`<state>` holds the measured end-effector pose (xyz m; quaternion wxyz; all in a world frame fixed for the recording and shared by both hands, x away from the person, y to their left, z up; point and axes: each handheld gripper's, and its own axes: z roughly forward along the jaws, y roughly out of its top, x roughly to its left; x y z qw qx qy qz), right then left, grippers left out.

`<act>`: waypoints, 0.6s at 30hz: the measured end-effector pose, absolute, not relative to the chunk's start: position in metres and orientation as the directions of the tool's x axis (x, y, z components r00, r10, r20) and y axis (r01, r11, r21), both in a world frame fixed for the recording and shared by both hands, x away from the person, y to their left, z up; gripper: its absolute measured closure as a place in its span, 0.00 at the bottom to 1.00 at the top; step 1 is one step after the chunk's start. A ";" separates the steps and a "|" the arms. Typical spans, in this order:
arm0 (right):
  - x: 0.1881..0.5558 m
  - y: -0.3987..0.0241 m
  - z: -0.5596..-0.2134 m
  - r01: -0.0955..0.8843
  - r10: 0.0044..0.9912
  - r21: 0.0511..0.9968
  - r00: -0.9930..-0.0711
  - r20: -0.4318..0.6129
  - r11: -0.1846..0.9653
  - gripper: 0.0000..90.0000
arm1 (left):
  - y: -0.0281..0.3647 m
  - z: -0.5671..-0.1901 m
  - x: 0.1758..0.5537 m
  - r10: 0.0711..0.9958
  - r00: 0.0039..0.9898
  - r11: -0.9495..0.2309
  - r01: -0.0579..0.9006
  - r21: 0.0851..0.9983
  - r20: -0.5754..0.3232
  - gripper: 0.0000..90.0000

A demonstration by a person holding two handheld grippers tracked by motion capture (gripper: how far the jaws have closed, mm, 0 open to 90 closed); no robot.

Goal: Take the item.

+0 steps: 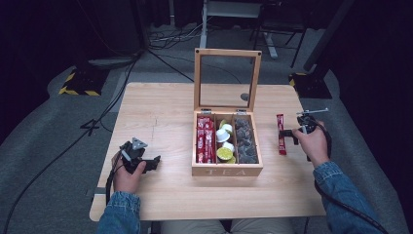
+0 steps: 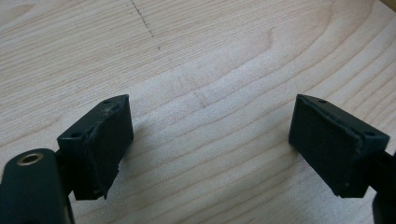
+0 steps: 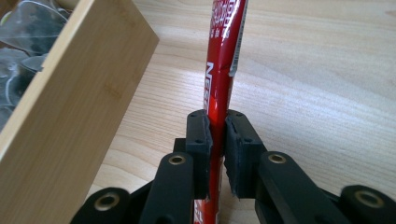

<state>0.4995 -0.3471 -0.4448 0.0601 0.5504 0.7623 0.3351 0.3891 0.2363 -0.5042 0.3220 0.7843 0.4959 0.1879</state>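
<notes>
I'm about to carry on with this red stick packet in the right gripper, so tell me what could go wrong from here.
1. The right gripper pinches the red stick packet thin and near one end, so the long free end could sag or twist out.
2. The tea box wall sits close beside it, so the packet may catch on the rim.
3. The left compartment already looks full of red sticks, so this one might not seat and could lie proud.
</notes>
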 end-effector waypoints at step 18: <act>0.498 -0.347 -0.463 0.817 0.894 0.548 -0.369 0.253 0.182 0.76 | 0.236 -0.504 0.389 0.899 0.438 -0.300 0.657 0.691 -0.027 0.16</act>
